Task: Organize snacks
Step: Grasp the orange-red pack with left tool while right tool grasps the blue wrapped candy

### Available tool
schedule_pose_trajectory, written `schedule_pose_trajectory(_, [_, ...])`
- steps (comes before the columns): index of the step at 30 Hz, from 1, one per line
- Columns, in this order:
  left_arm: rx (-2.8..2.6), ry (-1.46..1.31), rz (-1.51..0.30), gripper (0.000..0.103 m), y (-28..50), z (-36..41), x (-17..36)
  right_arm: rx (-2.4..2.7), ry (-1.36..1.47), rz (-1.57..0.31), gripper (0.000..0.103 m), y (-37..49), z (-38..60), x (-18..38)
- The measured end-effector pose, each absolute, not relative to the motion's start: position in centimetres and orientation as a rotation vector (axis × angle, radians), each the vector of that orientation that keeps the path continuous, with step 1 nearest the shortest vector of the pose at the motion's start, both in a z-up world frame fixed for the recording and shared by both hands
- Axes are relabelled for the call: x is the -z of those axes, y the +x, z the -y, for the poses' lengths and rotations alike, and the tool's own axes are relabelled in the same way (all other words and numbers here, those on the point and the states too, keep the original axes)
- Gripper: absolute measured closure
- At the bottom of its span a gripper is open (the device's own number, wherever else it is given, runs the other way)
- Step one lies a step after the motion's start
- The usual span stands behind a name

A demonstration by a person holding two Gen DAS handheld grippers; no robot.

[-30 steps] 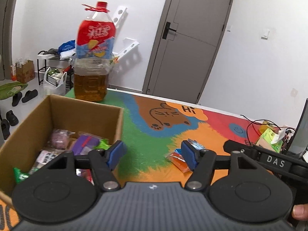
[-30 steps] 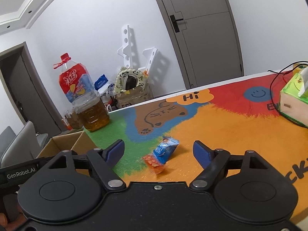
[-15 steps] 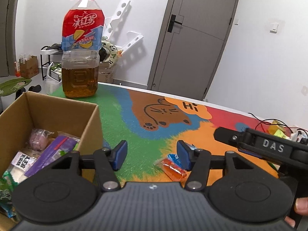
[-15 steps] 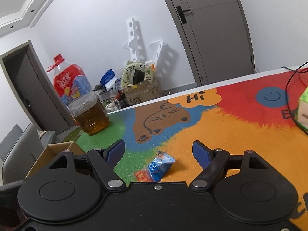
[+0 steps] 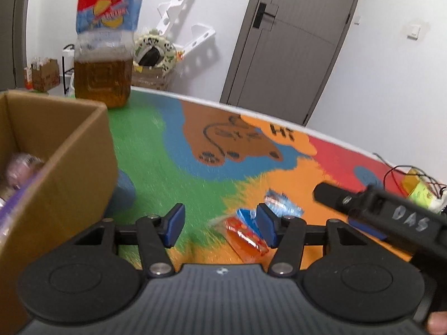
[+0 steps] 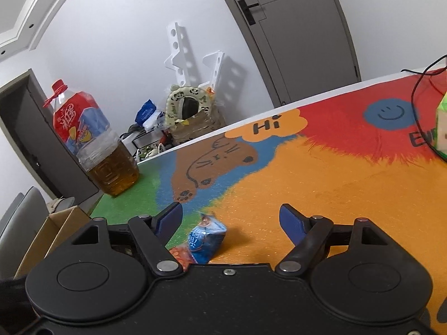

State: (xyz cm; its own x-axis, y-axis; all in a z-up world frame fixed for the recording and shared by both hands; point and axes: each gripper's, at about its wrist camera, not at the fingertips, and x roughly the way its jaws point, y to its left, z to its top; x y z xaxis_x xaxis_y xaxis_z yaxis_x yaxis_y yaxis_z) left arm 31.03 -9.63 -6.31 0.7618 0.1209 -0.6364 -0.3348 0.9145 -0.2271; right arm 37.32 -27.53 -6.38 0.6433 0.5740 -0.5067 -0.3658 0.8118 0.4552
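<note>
Colourful surface [image 6: 321, 173]: both tongs gape, holding nothing, left tongs [image 5: 220, 224] and right tongs [image 6: 232, 219] over orange packet [image 5: 245, 236] and blue packet [image 6: 205, 238].

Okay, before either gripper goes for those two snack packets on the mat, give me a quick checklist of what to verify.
1. Left gripper empty, jaws apart: ok.
2. Right gripper empty, jaws apart: ok.
3. Orange packet lies flat on the mat, slightly to the right between the left jaws: ok.
4. Blue packet free of the orange one: not ok, they touch or overlap.
5. Cardboard box open, with room: ok.
6. Grippers clear of each other: cannot tell, they are close.
</note>
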Motion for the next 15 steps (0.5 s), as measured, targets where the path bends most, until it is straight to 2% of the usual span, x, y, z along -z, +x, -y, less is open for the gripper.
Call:
schedule_pose_trajectory(11, [-0.246, -0.390, -0.698, 0.051, 32.1, 9.9, 8.5, -0.538, 0.304, -0.701, 0.026, 37.6, 26.9, 7.0])
schedule_pose_trajectory(13, [-0.225, -0.377, -0.701, 0.057, 32.1, 10.4, 8.6, -0.541, 0.303, -0.709, 0.026, 37.6, 26.7, 7.2])
schedule_pose_trajectory(14, [-0.219, -0.369, -0.697, 0.063, 32.1, 10.6, 8.7, -0.543, 0.302, -0.712, 0.026, 37.6, 26.5, 7.2])
schedule_pose_trajectory(15, [-0.219, -0.371, -0.695, 0.073, 32.0, 10.5, 8.7, -0.546, 0.301, -0.715, 0.026, 37.6, 26.3, 7.3])
